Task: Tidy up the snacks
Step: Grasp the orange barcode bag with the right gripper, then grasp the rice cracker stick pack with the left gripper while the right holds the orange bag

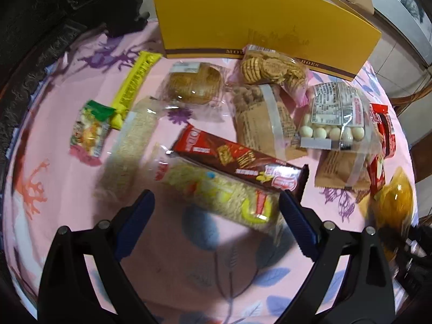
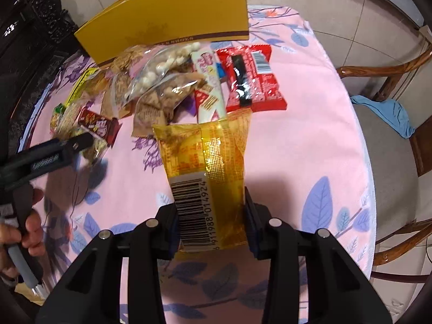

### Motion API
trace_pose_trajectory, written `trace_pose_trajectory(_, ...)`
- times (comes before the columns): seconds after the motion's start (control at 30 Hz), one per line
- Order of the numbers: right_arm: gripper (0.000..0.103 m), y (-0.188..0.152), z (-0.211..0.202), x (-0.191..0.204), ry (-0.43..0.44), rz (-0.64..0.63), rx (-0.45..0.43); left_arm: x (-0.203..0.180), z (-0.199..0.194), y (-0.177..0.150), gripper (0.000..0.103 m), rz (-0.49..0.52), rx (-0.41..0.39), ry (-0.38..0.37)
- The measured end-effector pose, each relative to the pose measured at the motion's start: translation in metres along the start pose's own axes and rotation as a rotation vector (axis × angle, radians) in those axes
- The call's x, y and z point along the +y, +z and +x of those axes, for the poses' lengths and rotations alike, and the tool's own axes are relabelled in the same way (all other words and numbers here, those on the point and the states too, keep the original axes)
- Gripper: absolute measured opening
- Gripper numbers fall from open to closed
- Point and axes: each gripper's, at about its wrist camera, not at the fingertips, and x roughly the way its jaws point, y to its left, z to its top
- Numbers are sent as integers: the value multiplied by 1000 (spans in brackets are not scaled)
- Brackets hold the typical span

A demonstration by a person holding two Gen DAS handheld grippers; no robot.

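My right gripper (image 2: pixel 212 205) is shut on a yellow see-through snack packet (image 2: pixel 208 156) with a barcode, holding it by its near end above the pink tablecloth (image 2: pixel 310 135). The same yellow packet (image 1: pixel 399 197) shows at the right edge of the left wrist view. My left gripper (image 1: pixel 216 199) is open and hangs just over a clear packet of pale crisps with yellow and red print (image 1: pixel 216 197). A brown and red biscuit bar (image 1: pixel 237 164) lies across that packet's far side. The yellow shoe box (image 1: pixel 259 24) stands at the back of the table.
Snacks lie loose in front of the box: a cookie bag (image 1: pixel 270 67), a white-ball bag (image 1: pixel 334 118), a red wrapper (image 2: pixel 251 78), a long yellow-green bar (image 1: pixel 135 81). A wooden chair (image 2: pixel 391 124) with a blue cloth stands right of the table. A hand (image 2: pixel 29 229) grips the left tool.
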Motion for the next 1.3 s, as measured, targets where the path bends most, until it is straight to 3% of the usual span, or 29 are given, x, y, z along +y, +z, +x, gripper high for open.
trace_pose_trajectory(0.13, 40, -3, 0, 2, 8, 0, 4, 2, 10, 1, 95, -27, 17, -28)
trace_pose_trajectory(0.3, 40, -3, 0, 0, 23, 5, 5, 8, 7, -4, 95, 34, 8, -24)
trace_pose_trajectory(0.5, 40, -3, -1, 1, 38, 15, 6, 45, 0, -20, 95, -14, 54, -40)
trace_pose_trajectory(0.7, 40, -2, 1, 6, 52, -2, 14, 53, -3, -18, 95, -28, 52, -47)
trace_pose_trajectory(0.83, 40, 0, -2, 11, 56, -20, 11, 55, 8, -7, 95, -87, 63, -33)
trace_pose_trajectory(0.93, 40, 0, -3, 14, 54, -28, 12, 49, 14, -6, 95, -60, 59, 9)
trace_pose_trajectory(1.0, 40, 0, -4, 14, 55, -31, 9, 46, 11, -10, 90, -27, 44, 19)
trace_pose_trajectory(1.17, 40, -1, -4, 14, 48, -40, 10, 39, -1, -20, 57, 47, 24, -6)
trace_pose_trajectory(1.3, 40, -1, -2, 18, 46, -50, 14, 33, -6, -27, 44, 82, 19, -26)
